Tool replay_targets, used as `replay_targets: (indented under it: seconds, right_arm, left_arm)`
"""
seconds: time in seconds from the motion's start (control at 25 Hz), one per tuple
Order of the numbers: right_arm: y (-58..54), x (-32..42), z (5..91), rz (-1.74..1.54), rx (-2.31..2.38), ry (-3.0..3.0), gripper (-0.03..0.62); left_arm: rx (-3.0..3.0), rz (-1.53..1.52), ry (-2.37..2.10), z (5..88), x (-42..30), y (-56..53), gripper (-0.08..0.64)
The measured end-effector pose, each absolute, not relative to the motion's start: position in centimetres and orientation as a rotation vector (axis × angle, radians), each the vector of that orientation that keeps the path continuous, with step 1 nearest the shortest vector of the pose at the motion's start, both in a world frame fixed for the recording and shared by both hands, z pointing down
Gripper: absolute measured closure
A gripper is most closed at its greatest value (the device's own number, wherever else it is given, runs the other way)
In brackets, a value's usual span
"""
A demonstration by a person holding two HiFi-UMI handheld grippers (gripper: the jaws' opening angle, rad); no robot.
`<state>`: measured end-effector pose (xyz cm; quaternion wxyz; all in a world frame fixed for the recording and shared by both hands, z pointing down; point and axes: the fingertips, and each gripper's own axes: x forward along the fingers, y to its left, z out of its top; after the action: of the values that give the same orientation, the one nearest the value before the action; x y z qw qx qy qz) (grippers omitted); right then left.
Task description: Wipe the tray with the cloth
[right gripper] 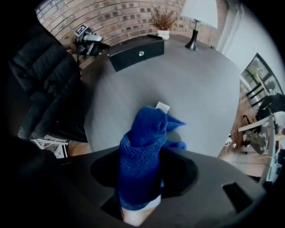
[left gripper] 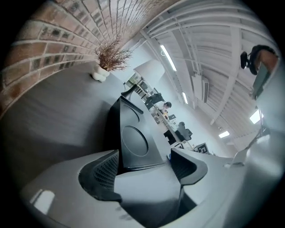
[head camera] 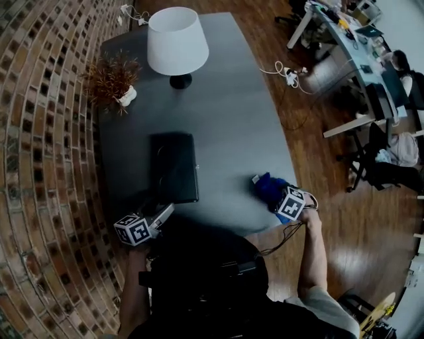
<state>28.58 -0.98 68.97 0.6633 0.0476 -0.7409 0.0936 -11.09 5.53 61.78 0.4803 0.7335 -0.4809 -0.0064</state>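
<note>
The right gripper (right gripper: 141,176) pinches the blue cloth (right gripper: 144,133) at the grey table's (head camera: 232,112) near edge. The left gripper (left gripper: 144,169) stands wide around the black tray's (head camera: 173,165) near end. Beyond stand a lamp (head camera: 177,41) and a dried plant (head camera: 112,79).

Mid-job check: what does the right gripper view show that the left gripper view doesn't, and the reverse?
Only the right gripper view: the blue cloth pinched in the right tongs, and the person's dark jacket. Only the left gripper view: a round recess in the black tray, framed by the open left tongs, plus ceiling lights. Both: the tray, dried plant, white lamp, brick wall and grey table.
</note>
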Motion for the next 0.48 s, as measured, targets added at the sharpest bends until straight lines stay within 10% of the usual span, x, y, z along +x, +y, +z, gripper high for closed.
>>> replay_targets:
  seconds: [0.24, 0.48]
  right_arm:
    - [-2.3, 29.3, 65.2, 0.143, 0.349, -1.775, 0.225]
    - [-3.8, 11.9, 56.3, 0.412, 0.328, -2.406, 0.266]
  left_arm:
    - [1.798, -0.012, -1.138, 61.7, -9.3, 5.8, 0.207]
    - [1.853, 0.033, -1.065, 61.6, -7.7, 6.1, 0.209]
